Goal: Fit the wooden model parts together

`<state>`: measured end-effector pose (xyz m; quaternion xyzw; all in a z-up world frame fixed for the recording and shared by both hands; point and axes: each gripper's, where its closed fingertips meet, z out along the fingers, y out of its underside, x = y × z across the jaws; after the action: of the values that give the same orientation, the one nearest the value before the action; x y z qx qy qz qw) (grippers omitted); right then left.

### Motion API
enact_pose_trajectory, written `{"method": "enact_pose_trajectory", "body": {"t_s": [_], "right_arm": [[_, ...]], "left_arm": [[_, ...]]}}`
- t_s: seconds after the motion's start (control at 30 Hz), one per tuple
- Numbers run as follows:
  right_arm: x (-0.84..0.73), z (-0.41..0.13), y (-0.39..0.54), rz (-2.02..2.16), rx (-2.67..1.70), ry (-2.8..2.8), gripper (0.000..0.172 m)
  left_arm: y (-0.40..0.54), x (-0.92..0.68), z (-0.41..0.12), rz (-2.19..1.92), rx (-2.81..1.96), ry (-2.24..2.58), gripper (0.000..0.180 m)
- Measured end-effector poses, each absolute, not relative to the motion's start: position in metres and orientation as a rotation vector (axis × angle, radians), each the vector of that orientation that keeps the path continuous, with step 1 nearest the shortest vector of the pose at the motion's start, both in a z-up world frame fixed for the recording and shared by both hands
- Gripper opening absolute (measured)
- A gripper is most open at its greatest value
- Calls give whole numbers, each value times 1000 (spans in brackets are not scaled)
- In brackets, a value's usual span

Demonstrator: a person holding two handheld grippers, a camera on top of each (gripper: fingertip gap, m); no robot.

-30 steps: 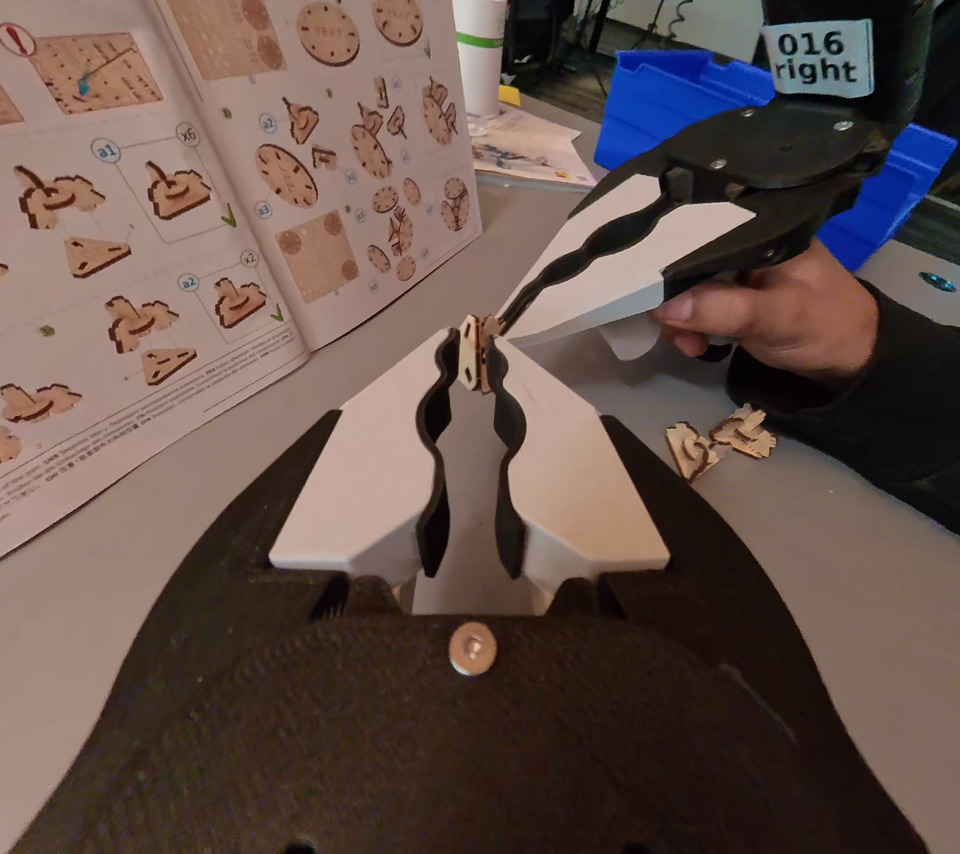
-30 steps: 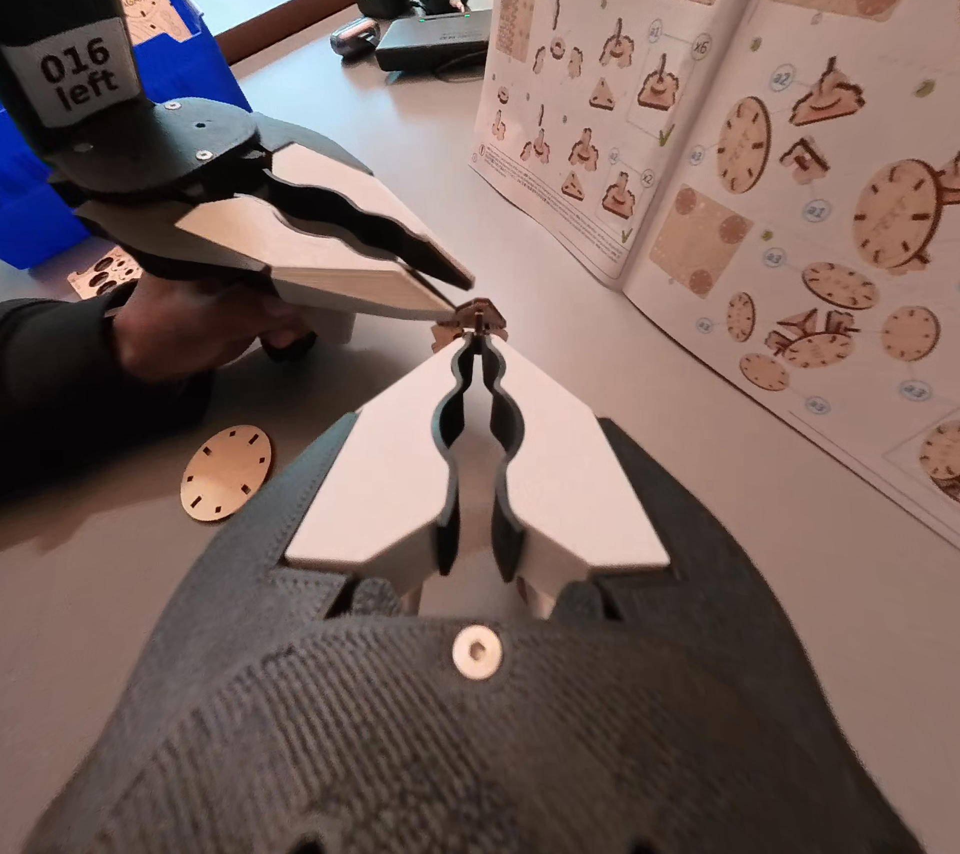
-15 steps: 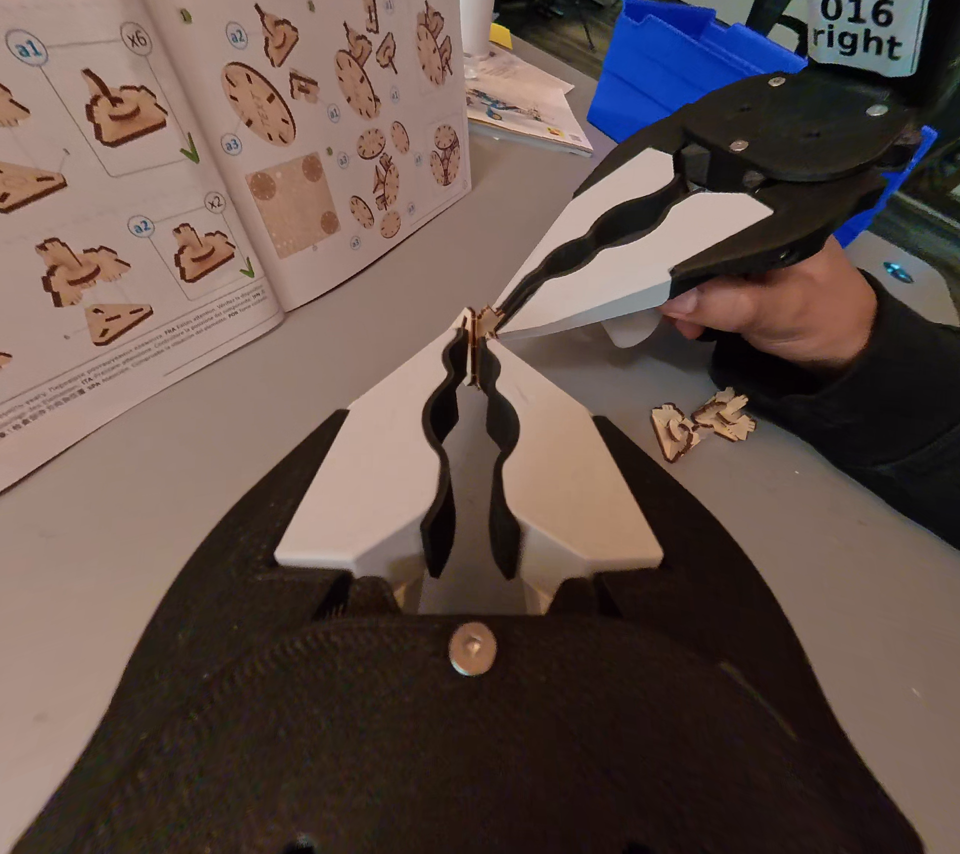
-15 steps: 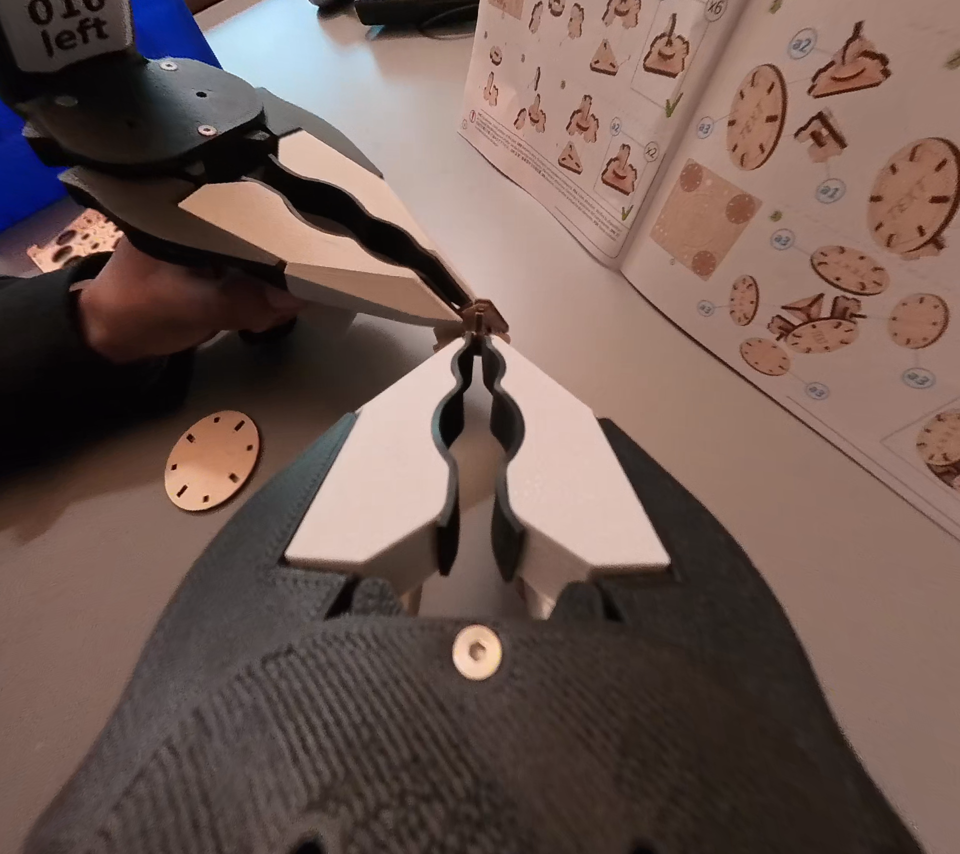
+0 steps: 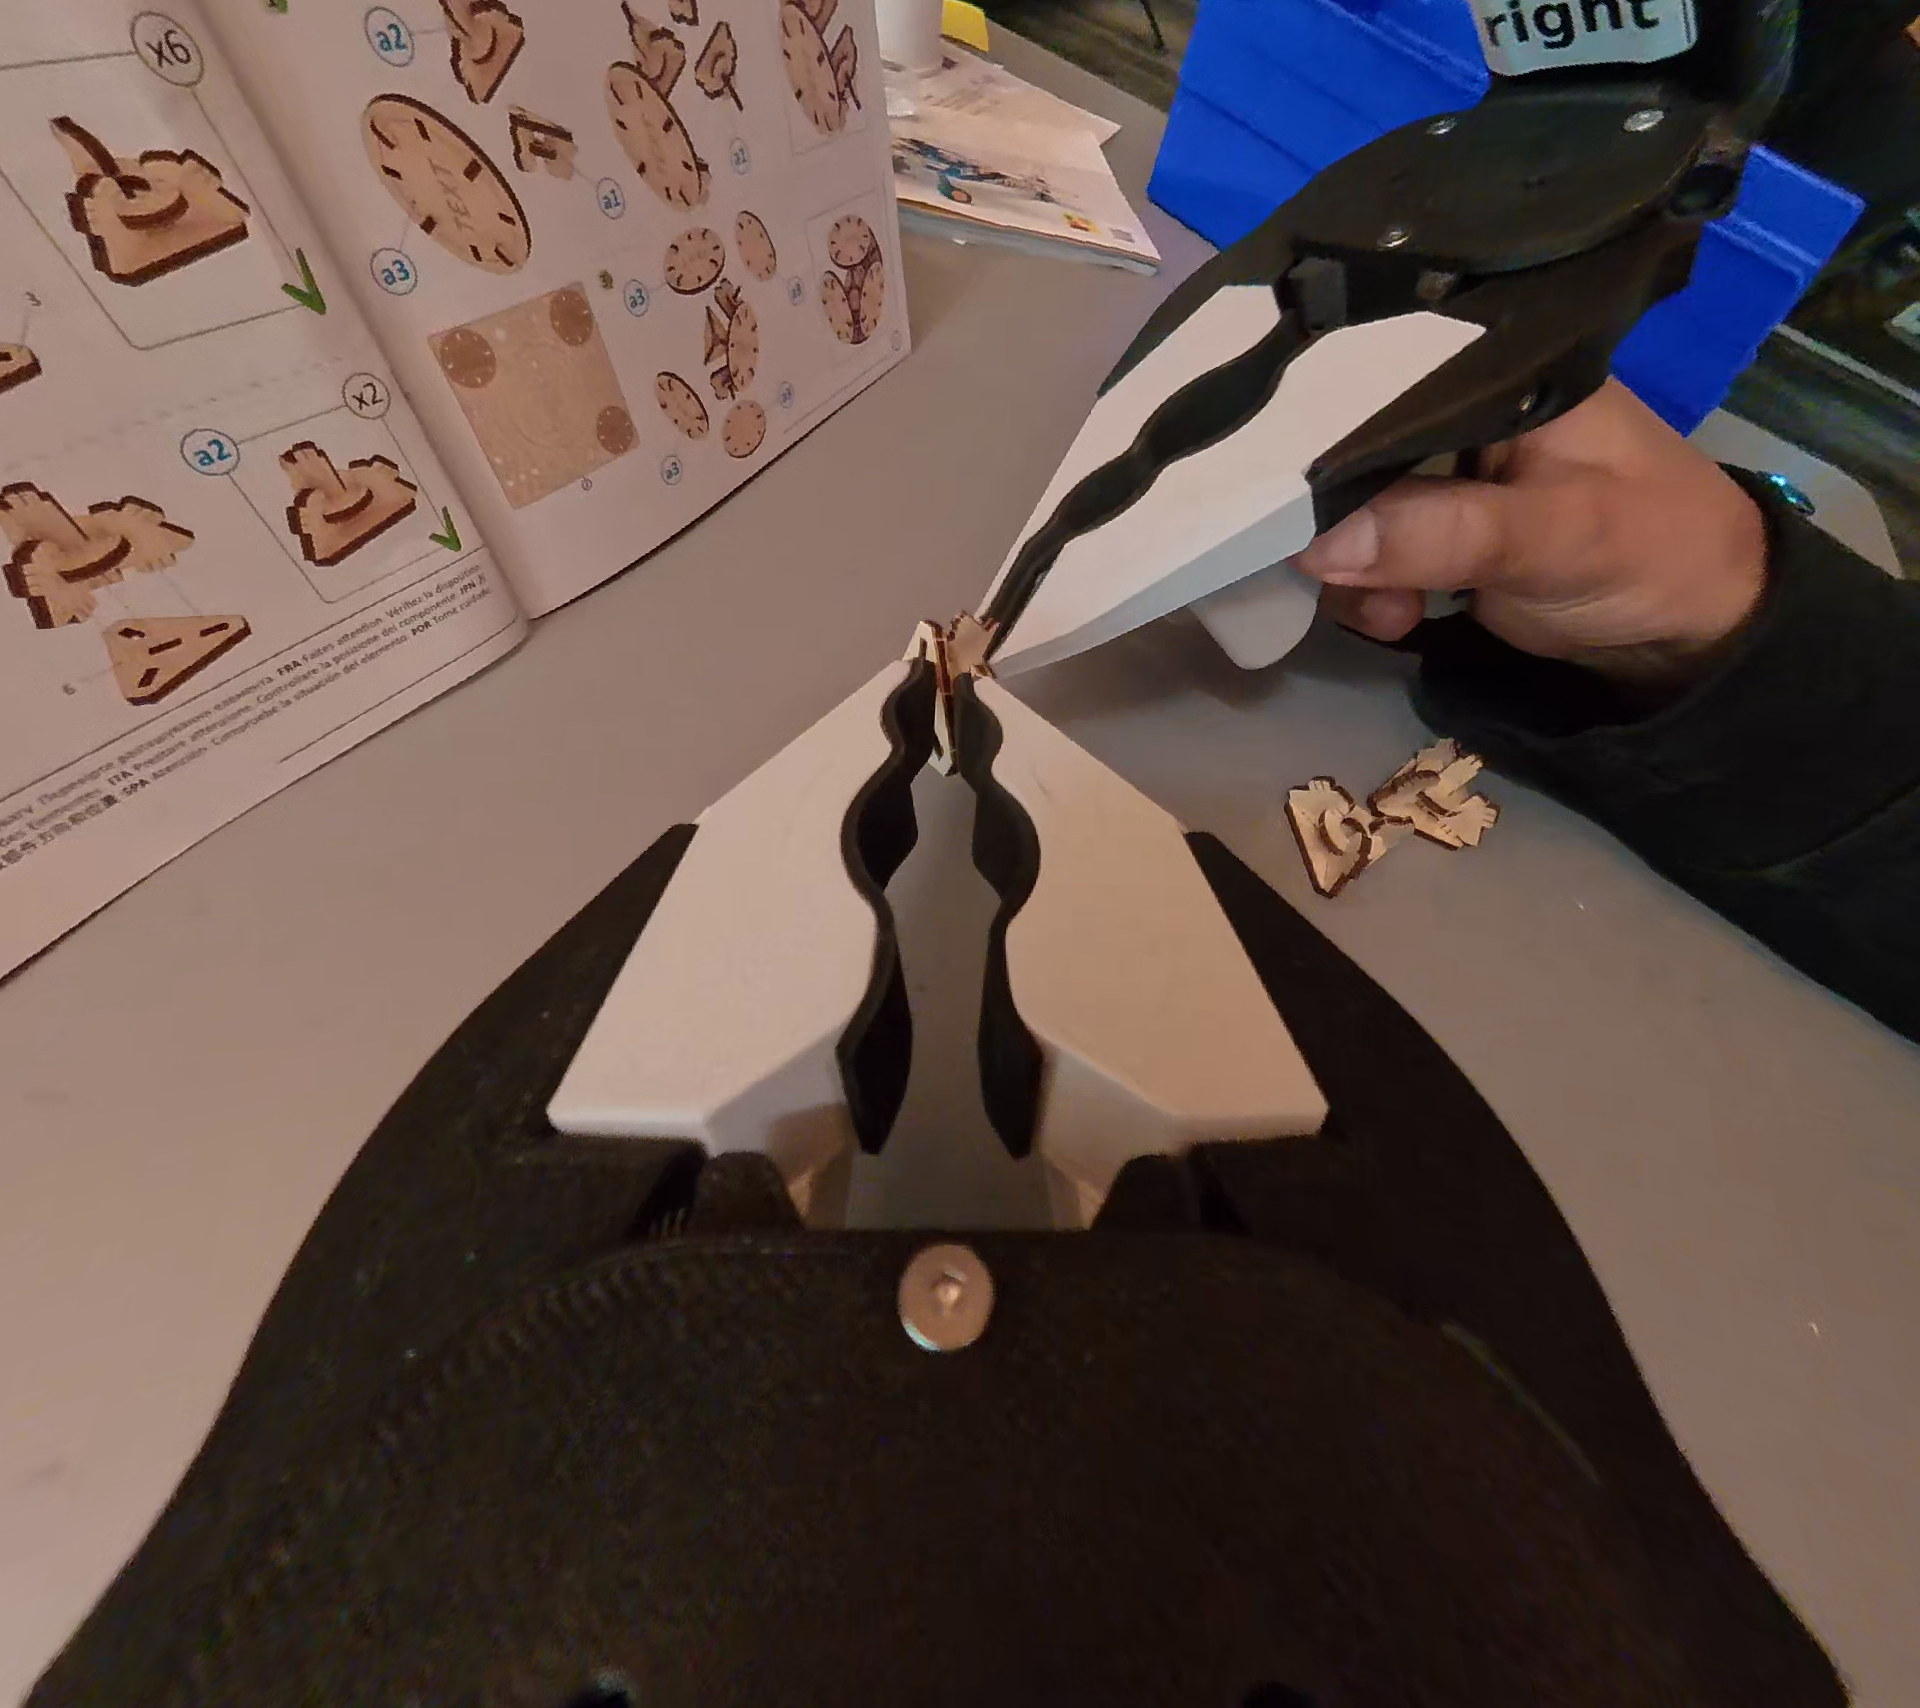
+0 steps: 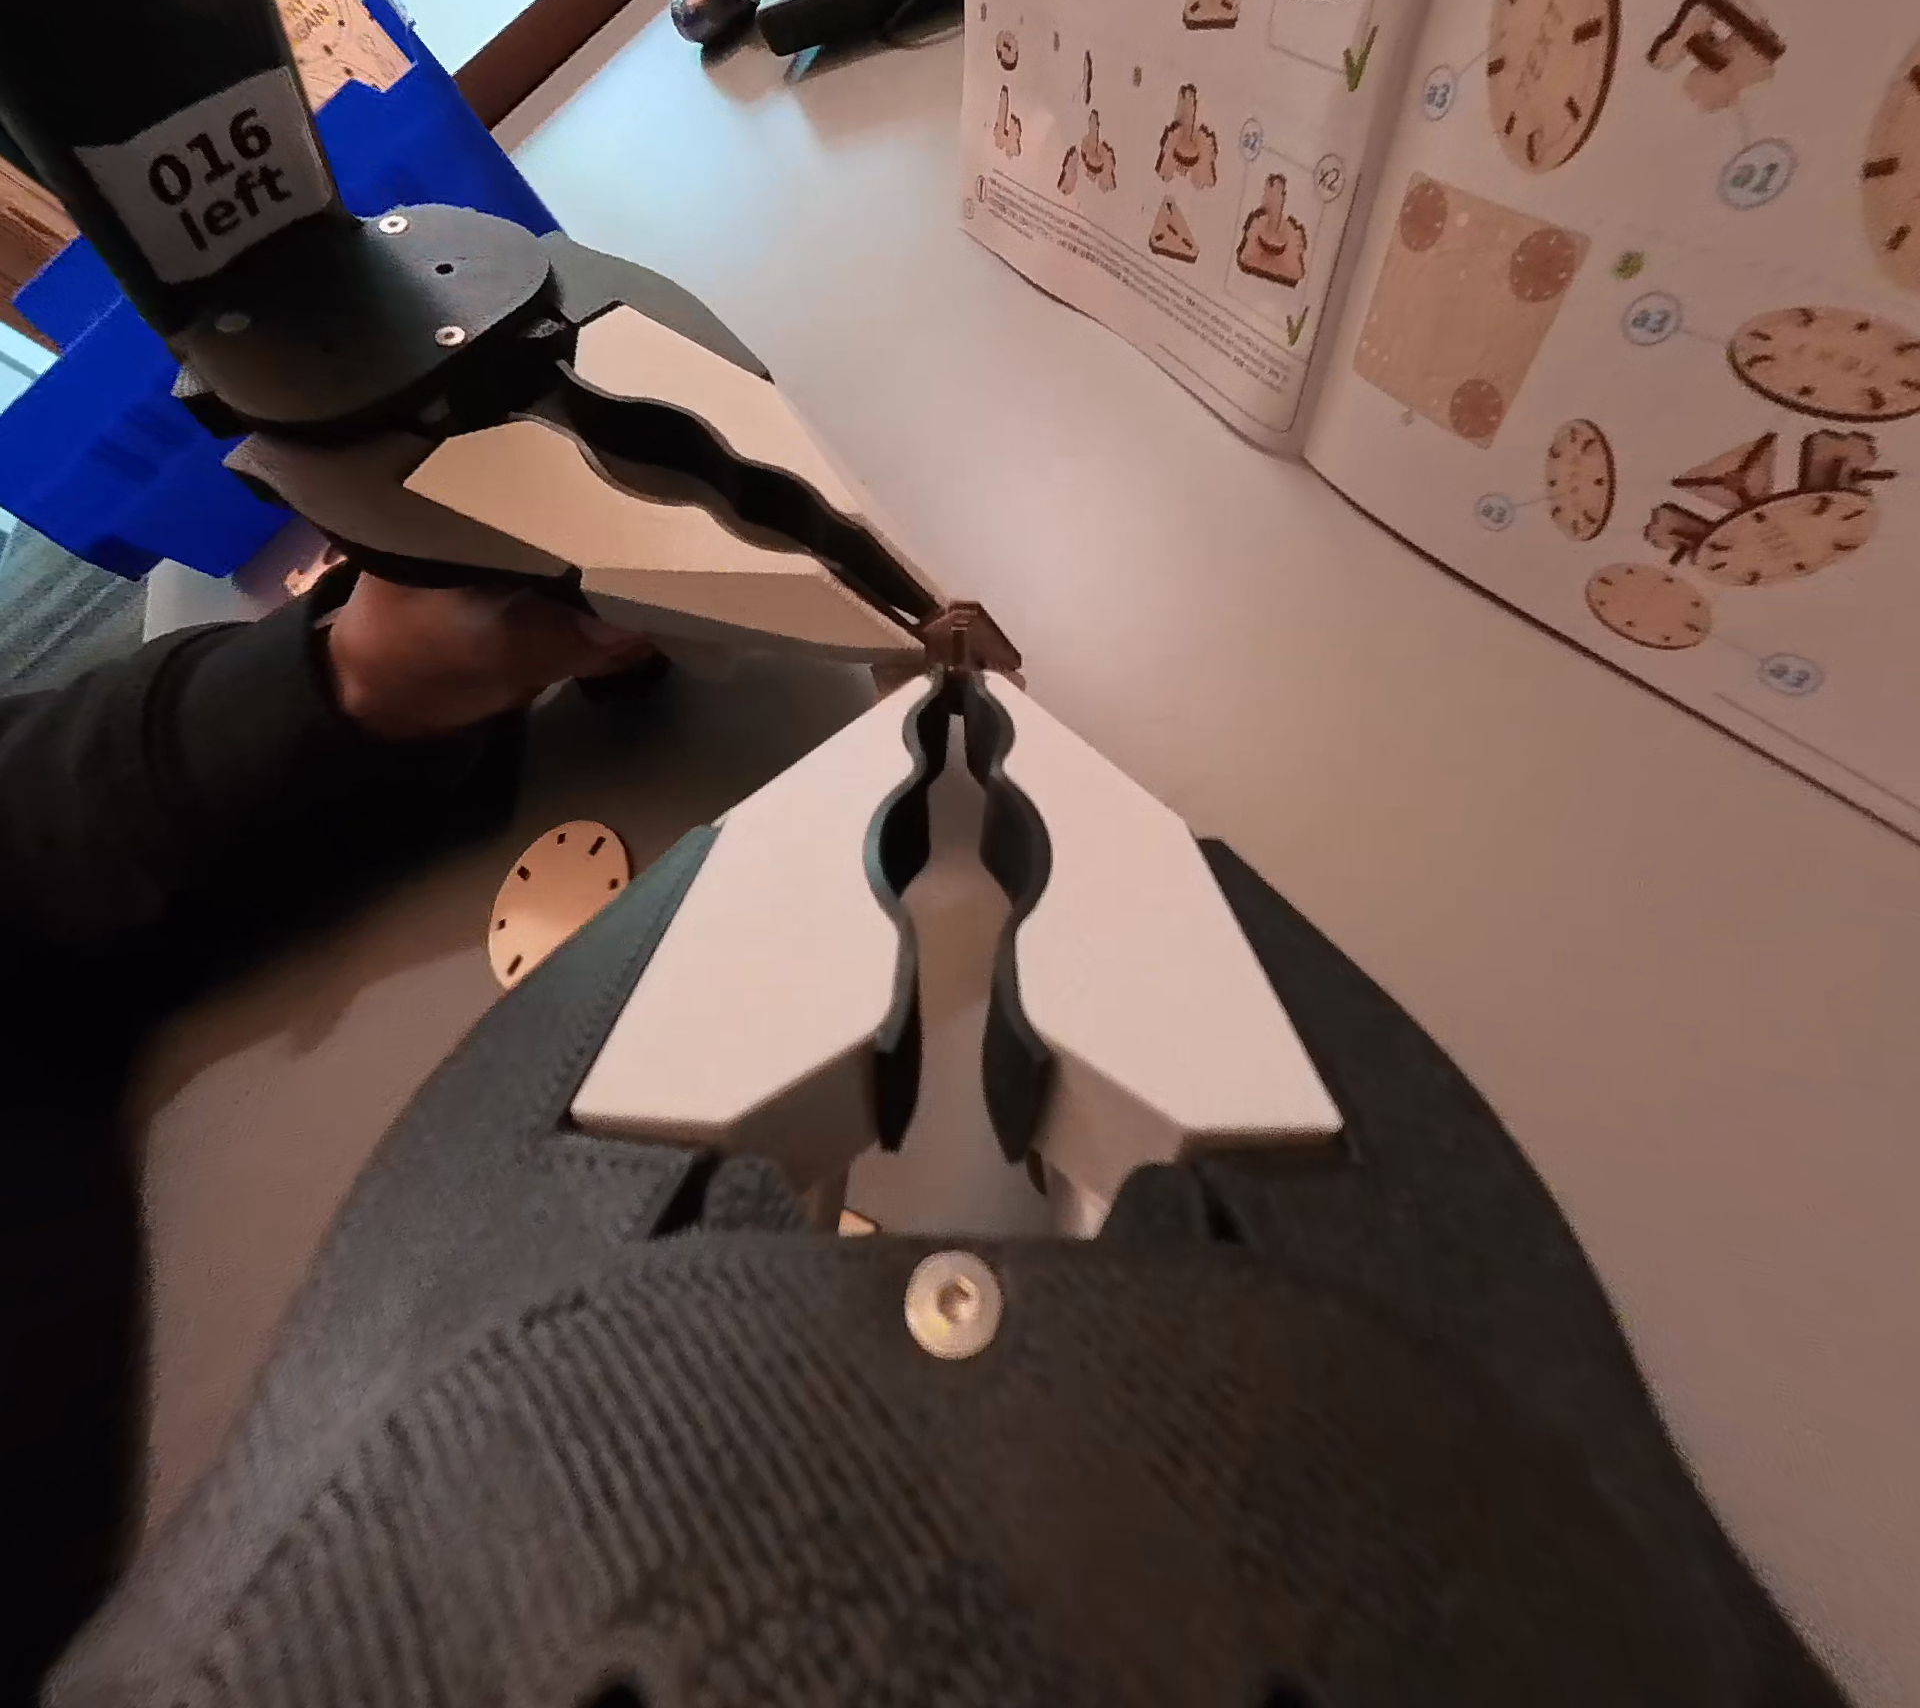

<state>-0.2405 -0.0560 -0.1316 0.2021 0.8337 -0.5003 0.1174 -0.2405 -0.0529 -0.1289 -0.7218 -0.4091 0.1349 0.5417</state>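
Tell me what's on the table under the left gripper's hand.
A round wooden disc with small slots lies flat on the grey table, below the sleeve and hand. The right gripper's body covers its lower right edge; the sleeve's shadow hides anything farther left.

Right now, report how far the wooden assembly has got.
Done: two assembled wooden pieces lie on the table.
In hand: the left gripper pinches a flat wooden piece; the right gripper pinches a second piece against it.
Left: the slotted wooden disc lies untouched.
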Motion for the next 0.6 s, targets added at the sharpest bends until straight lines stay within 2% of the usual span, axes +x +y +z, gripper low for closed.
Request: {"method": "enact_pose_trajectory", "body": {"t_s": [0.17, 0.23, 0.33, 0.47, 0.6], "right_arm": [[-237, -138, -55, -1397, 589, 2435, 0], [-237, -149, -60, -1372, 610, 2471, 0], [-239, -145, -61, -1399, 642, 2397, 1], [-240, -135, -59, -1448, 613, 2445, 1], [-248, -135, -55, -1487, 633, 2401, 1]], "left_arm": [[-48, -238, -129, 353, -1754, -930, 0], [-15, -219, -106, 159, -1616, -784, 0], [-22, -225, -111, 424, -1772, -787, 0], [-28, -225, -90, 423, -1647, -761, 0], [-78, -242, -88, 476, -1532, -912, 0]]}}
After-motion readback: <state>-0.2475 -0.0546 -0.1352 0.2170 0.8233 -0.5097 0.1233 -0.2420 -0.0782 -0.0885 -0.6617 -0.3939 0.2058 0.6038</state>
